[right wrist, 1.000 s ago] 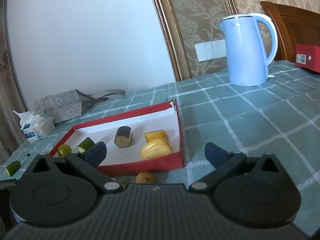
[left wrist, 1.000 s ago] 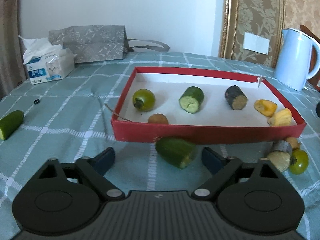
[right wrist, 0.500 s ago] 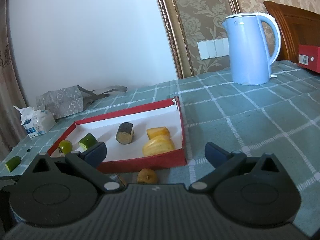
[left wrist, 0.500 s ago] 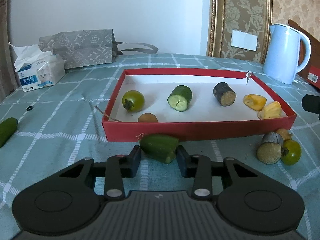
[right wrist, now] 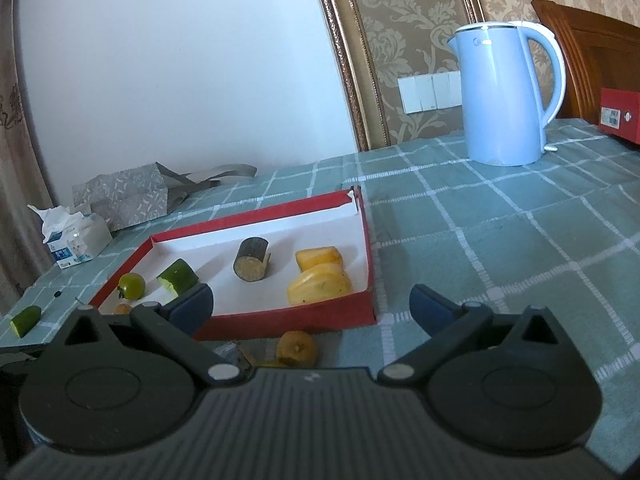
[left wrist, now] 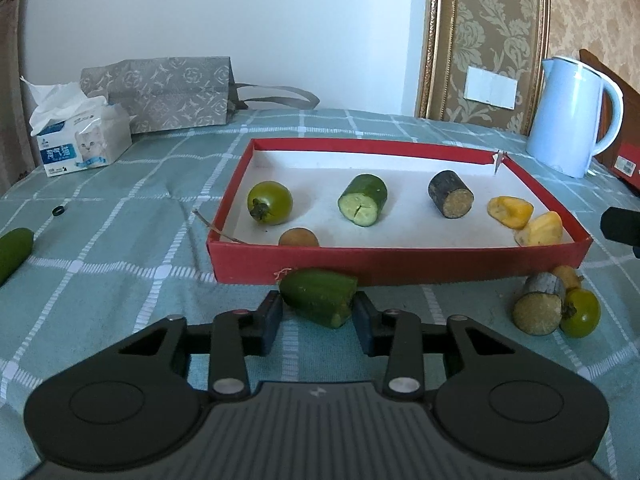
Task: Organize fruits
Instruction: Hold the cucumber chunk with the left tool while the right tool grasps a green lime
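Your table (left wrist: 120,240) wears green checked cloth, damask wall behind; left claw (left wrist: 318,316) grips the cucumber piece (left wrist: 318,294), jaws easing apart, at 6 o'clock of the red tray (left wrist: 400,260); right claw (right wrist: 310,306) gapes empty; fruit below it partly hidden.

Left gripper (left wrist: 318,316): pitched downward, jaws narrowly spaced and opening slightly, with a cucumber piece (left wrist: 318,294) between the blue pads, both pads against it. Right gripper (right wrist: 310,312): pitched gently downward, jaws spread wide, nothing between the pads.
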